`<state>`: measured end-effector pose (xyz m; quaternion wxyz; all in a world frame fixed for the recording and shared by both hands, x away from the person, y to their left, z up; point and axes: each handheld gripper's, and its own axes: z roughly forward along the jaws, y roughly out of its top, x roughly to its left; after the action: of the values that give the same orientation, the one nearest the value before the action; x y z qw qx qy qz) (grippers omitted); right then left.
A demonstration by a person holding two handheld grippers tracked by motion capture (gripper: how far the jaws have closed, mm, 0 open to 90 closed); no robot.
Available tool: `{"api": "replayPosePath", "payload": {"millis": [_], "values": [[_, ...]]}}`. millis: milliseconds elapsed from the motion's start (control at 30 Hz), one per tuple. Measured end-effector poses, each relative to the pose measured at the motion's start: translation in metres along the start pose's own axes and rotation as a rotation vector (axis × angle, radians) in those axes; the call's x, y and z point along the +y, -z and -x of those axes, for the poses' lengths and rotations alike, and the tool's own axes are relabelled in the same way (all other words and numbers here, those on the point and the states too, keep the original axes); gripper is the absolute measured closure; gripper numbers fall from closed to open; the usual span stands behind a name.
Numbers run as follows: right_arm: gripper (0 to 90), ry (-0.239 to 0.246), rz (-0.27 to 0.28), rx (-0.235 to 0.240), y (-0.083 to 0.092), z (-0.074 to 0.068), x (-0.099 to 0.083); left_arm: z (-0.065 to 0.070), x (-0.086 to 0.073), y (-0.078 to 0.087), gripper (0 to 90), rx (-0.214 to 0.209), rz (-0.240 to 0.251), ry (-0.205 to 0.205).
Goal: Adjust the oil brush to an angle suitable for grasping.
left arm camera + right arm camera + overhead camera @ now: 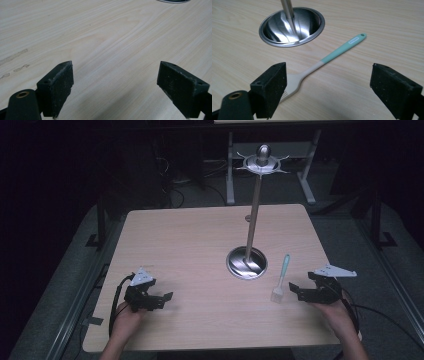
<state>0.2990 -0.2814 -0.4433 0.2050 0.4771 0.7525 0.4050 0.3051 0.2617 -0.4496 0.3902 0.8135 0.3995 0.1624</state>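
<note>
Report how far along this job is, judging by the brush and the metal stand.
Nothing looks done: the teal-handled white brush lies flat on the wooden table beside the steel hook stand. Both the right gripper and left gripper are open and empty. Grasping remains, and perhaps hanging it.

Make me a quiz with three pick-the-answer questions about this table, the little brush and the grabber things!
1. Where does the brush lie?
A. on the wooden table, right of the metal stand's round base
B. hanging from the stand's top
C. on the floor

2. What colour is the brush handle's far end?
A. red
B. teal
C. black

3. How does the right gripper stand?
A. shut on the brush
B. open, holding nothing
C. shut on the stand's pole

Answers: 1 A, it lies flat beside the base. 2 B, the handle end is teal and the head end pale. 3 B, its jaws stand wide apart with the brush lying loose beyond them.
</note>
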Motion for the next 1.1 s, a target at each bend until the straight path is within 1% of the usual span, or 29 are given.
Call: {"api": "replayPosePath", "payload": {"millis": [67,100,133,167,233,300,367,433,467,500,533,567,600,633,667,700,733,833,900,933,1033,1067,1100], "values": [[14.4,-0.010,-0.038,-0.002,-0.002,0.000,0.007,0.001,0.000,0.000,13.3,0.000,0.005,-0.002],[14.4,-0.010,-0.038,-0.002,-0.002,0.000,0.007,0.001,0.000,0.000,13.3,0.000,0.005,-0.002],[24.4,-0.011,-0.083,-0.005,-0.006,0.000,0.013,0.001,0.000,0.000,13.3,0.000,-0.002,-0.003],[28.3,-0.008,-0.103,-0.007,-0.009,0.000,0.015,0.001,0.000,0.000,13.3,0.000,-0.004,-0.005],[39.1,-0.005,-0.138,-0.001,-0.014,0.000,0.020,0.001,0.000,0.000,13.3,-0.002,-0.006,-0.007],[47.9,-0.001,-0.165,-0.001,-0.019,-0.002,0.024,0.001,0.000,-0.001,13.3,-0.003,-0.004,-0.003],[57.5,0.008,-0.187,0.005,-0.024,-0.004,0.028,0.001,0.000,-0.001,13.3,-0.004,-0.007,-0.008],[67.0,0.017,-0.212,0.021,-0.029,-0.008,0.031,0.001,0.000,-0.002,13.3,-0.005,-0.007,-0.006],[67.0,0.017,-0.212,0.021,-0.029,-0.008,0.031,0.001,0.000,-0.002,13.3,-0.005,-0.007,-0.006],[76.4,0.033,-0.227,0.023,-0.033,-0.013,0.035,0.001,0.000,-0.002,13.3,-0.006,-0.008,-0.006],[76.4,0.033,-0.227,0.023,-0.033,-0.013,0.035,0.001,0.000,-0.002,13.3,-0.006,-0.008,-0.006],[82.6,0.027,-0.251,0.044,-0.037,-0.016,0.039,0.002,0.000,-0.002,13.3,-0.006,-0.009,-0.003],[85.8,0.038,-0.252,0.047,-0.039,-0.016,0.040,0.002,0.000,-0.002,13.3,-0.006,-0.009,-0.003],[87.9,0.036,-0.264,0.050,-0.041,-0.018,0.042,0.001,0.000,-0.002,13.3,-0.006,-0.010,-0.003],[87.9,0.036,-0.264,0.050,-0.041,-0.018,0.042,0.001,0.000,-0.002,13.3,-0.006,-0.010,-0.003],[89.8,0.040,-0.283,0.064,-0.045,-0.021,0.044,0.001,0.000,-0.002,13.3,-0.006,-0.009,-0.004],[89.9,0.052,-0.291,0.069,-0.047,-0.021,0.045,0.001,0.000,-0.002,13.3,-0.005,-0.012,-0.006],[89.9,0.067,-0.325,0.077,-0.054,-0.026,0.047,0.001,0.000,-0.002,13.3,-0.006,-0.012,-0.003],[89.9,0.070,-0.331,0.079,-0.057,-0.027,0.047,0.001,-0.001,-0.002,13.3,-0.007,-0.011,-0.003],[89.9,0.065,-0.347,0.088,-0.061,-0.030,0.046,0.001,-0.001,-0.001,13.3,-0.007,-0.010,-0.001],[89.9,0.075,-0.358,0.090,-0.064,-0.031,0.044,0.001,-0.001,-0.001,13.3,-0.006,-0.011,-0.004],[89.9,0.087,-0.376,0.086,-0.067,-0.033,0.042,0.001,-0.001,-0.002,13.3,-0.005,-0.015,-0.005],[89.9,0.094,-0.378,0.085,-0.069,-0.033,0.041,0.001,-0.001,-0.001,13.3,-0.005,-0.015,-0.006]]}}
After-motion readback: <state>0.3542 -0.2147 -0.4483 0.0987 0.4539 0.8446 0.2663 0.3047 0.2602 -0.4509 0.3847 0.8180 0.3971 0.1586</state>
